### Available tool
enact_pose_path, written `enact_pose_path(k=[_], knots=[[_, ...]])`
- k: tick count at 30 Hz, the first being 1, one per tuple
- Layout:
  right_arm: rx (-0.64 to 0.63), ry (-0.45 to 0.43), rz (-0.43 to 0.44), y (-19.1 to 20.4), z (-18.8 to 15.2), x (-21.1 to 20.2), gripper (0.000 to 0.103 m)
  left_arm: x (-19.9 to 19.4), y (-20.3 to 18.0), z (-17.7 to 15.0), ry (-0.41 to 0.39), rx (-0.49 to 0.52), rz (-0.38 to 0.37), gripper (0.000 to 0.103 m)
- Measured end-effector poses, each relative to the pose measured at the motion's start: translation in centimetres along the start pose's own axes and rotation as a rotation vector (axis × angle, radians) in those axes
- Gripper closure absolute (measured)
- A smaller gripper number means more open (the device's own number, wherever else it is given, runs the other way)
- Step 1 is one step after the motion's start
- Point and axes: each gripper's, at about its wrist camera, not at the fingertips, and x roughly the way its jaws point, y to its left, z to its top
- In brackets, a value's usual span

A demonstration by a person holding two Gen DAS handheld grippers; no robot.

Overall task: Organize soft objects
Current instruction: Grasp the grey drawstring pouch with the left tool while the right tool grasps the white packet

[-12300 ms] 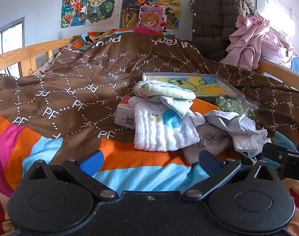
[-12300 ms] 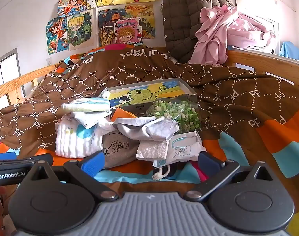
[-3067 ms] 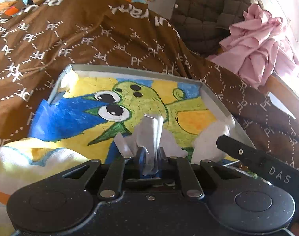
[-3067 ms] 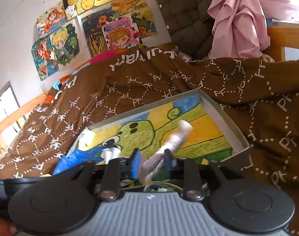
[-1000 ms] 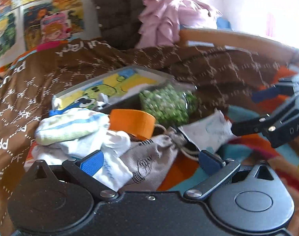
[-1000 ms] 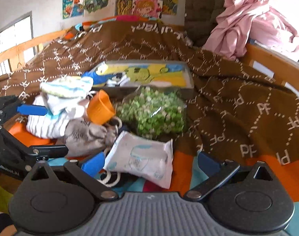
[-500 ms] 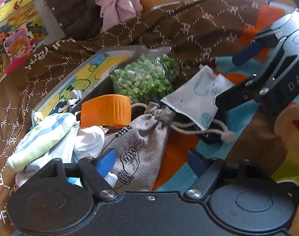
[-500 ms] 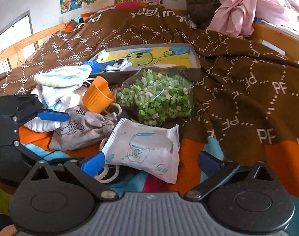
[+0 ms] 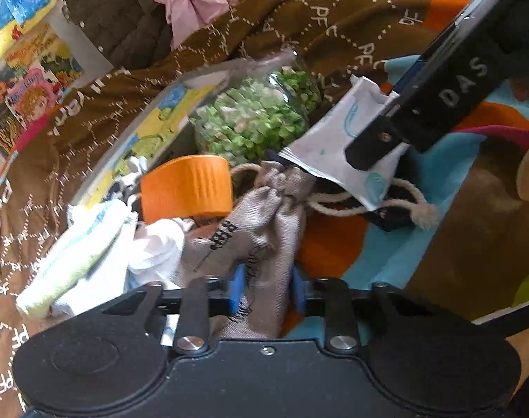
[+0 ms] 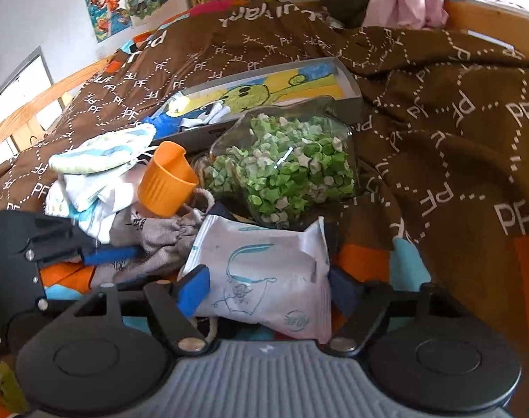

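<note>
Soft things are lying heaped at the near end of the bed: a striped cloth [image 9: 73, 244] at the left of the left wrist view, then a grey drawstring pouch [image 9: 261, 230] in the lower middle, and a white wipes packet [image 9: 337, 146] to its right. We are closing the left gripper [image 9: 266, 291] on the pouch, its blue pads pressing a fold of the fabric between them, nearly shut. To do this well, we are wanting a deep bite on the cloth rather than its edge, and a slow lift, since its cord [image 9: 397, 205] is running under the packet and could drag it. An orange cup [image 9: 186, 190] is sitting just beside the pouch and may tip. Further right, in the right wrist view, we are bringing the right gripper [image 10: 268, 291] around the packet [image 10: 261, 275]; its fingers are partly closed and straddling the near end, though whether they are truly gripping we cannot tell. Both pieces likely belong in the flat box [image 10: 350, 80] at upper middle, behind the bag of green paper stars [image 10: 285, 170].
</note>
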Motion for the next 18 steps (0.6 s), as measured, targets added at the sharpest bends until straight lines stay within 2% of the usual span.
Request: enact_pose_path(k=[3, 7, 8, 11, 18], knots=[[0.003, 0.006, 0.014, 0.0, -0.1, 0.1, 0.036, -0.2, 0.0, 0.0, 0.012, -0.038, -0.004, 0.091], [0.003, 0.004, 0.016, 0.1, -0.2, -0.1, 0.050, -0.6, 1.1, 0.1, 0.022, -0.167, -0.027, 0.095], [0.007, -0.002, 0.018, 0.1, -0.1, -0.3, 0.055, -0.7, 1.4, 0.1, 0.022, -0.211, -0.036, 0.096], [0.016, -0.016, 0.000, 0.2, -0.2, -1.1, 0.081, -1.2, 2.1, 0.0, 0.030, -0.326, -0.058, 0.097], [0.050, -0.038, 0.027, -0.2, -0.3, -2.4, 0.086, -3.0, 2.6, -0.5, 0.022, -0.467, -0.094, 0.097]])
